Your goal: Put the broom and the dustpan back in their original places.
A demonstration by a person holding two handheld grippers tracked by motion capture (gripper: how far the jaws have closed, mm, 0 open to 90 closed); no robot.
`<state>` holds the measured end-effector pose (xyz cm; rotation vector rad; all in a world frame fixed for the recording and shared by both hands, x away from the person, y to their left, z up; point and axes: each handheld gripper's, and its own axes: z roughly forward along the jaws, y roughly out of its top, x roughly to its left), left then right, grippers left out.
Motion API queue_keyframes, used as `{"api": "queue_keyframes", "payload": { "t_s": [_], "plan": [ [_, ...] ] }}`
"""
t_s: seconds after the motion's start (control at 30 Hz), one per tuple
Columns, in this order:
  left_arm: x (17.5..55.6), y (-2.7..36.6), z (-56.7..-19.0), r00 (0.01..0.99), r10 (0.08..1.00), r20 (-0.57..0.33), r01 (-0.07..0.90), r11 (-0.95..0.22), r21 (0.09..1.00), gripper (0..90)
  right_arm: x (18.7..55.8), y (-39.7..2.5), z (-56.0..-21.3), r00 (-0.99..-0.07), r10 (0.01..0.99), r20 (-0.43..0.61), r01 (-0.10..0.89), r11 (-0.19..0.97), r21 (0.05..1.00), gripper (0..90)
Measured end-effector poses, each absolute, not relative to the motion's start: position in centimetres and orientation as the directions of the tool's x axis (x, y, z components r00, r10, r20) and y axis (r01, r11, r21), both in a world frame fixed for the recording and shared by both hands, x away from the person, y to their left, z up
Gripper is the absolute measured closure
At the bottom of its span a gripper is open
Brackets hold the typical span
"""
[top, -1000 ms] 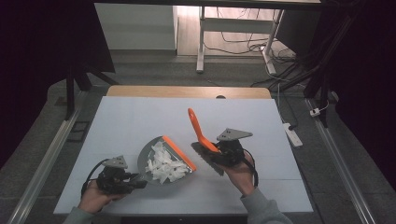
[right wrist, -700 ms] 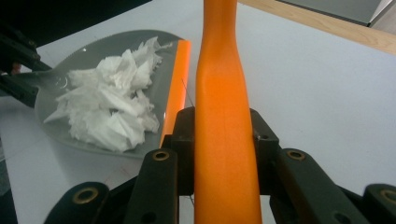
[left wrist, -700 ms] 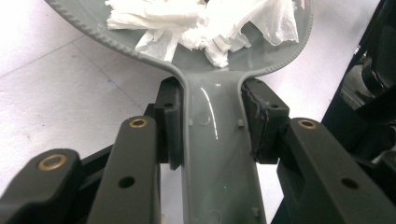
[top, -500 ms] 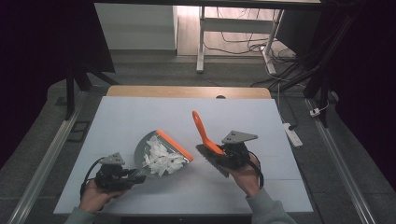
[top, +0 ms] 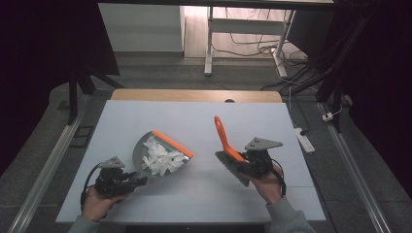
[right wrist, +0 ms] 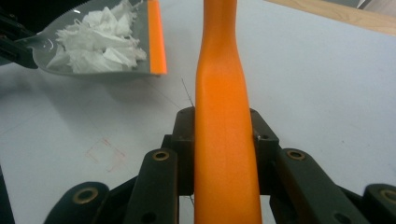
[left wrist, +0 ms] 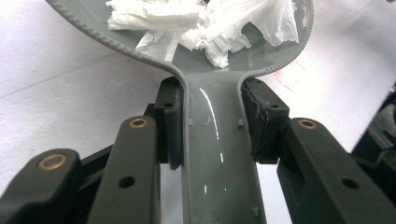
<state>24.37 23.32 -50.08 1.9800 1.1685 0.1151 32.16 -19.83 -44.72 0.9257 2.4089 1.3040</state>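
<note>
A grey dustpan (top: 158, 155) with an orange lip holds a heap of torn white paper (top: 163, 158) on the white table. My left gripper (top: 133, 180) is shut on the dustpan's grey handle (left wrist: 217, 154), its jaws pressed against both sides. The paper (left wrist: 201, 21) lies in the pan just beyond the handle. My right gripper (top: 245, 162) is shut on a brush with an orange handle (top: 224, 136) that points up and away; its dark bristles (top: 232, 167) sit low near the table. The orange handle (right wrist: 224, 135) runs between the jaws, with the dustpan (right wrist: 100, 42) at the upper left.
The white table top (top: 194, 121) has a wooden strip along its far edge (top: 194, 95). A white power strip (top: 303, 140) lies off the table's right side. Metal rails run along both sides on the floor, and a desk frame with cables stands beyond.
The right gripper has carried the brush to the right, away from the dustpan. The dustpan with its paper has stayed roughly in place in the left gripper.
</note>
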Motion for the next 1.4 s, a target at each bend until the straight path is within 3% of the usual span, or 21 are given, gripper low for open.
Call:
{"api": "queue_keyframes", "payload": {
  "t_s": [0.6, 0.87, 1.4],
  "plan": [
    [24.0, 23.4, -50.1, 0.414, 0.861, -0.295, 0.713, -0.105, 0.694, 60.9, 31.9, -21.9, -45.4, -0.773, 0.624, 0.114, 0.437, 0.394, 0.809, 70.3],
    [24.2, 23.1, -51.0, 0.291, 0.905, -0.312, 0.743, -0.008, 0.669, 60.9, 32.1, -23.4, -45.4, -0.768, 0.627, 0.133, 0.448, 0.377, 0.811, 70.3],
    [24.8, 23.5, -52.5, 0.144, 0.922, -0.359, 0.761, 0.129, 0.636, 60.9, 32.3, -22.6, -46.8, -0.775, 0.617, 0.141, 0.471, 0.413, 0.779, 70.3]
  ]
}}
